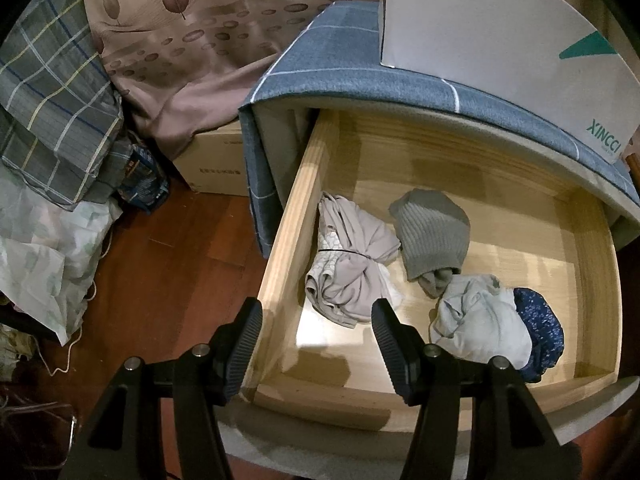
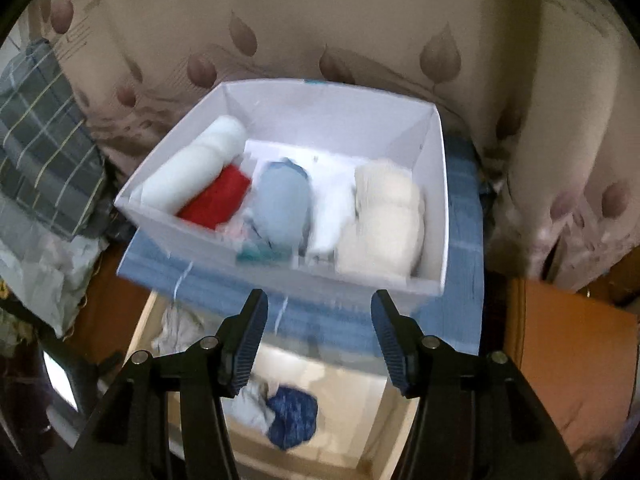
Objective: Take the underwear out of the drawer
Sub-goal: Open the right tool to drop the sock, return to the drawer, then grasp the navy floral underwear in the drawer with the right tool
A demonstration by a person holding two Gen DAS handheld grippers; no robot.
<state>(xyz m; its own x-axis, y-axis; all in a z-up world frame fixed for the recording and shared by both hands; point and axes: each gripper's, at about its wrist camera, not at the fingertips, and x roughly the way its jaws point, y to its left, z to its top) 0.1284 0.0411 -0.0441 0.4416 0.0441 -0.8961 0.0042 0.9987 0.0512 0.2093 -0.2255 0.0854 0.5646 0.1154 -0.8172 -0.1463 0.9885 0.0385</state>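
Drawer point(image 1: 280, 236): pale wood, pulled out under a blue cloth point(image 1: 344, 64); holds a beige bundle point(image 1: 352, 264), a grey knit piece point(image 1: 434, 236), a pale grey bundle point(image 1: 480, 320) touching a dark blue piece point(image 1: 540, 328); underwear thus partly in the drawer, partly rolled in the white box point(image 2: 436, 184) standing on the cloth above it.

Left gripper point(image 1: 316, 348): jaws spread, empty, poised over the drawer's near left corner, just short of the beige bundle.

Right gripper point(image 2: 318, 340): jaws apart, nothing between them, aimed at the box's near wall; view blurred.

Risks, as judged: a loose pinch on the beige bundle could snag its thin dark band point(image 1: 340, 251) and drag neighbours along; a finger could catch the drawer wall; the right gripper could knock the light box off the cloth.

Writing: "XINCCI" in green on the box's side; smaller print below unreadable; carton point(image 1: 212, 172) text illegible.
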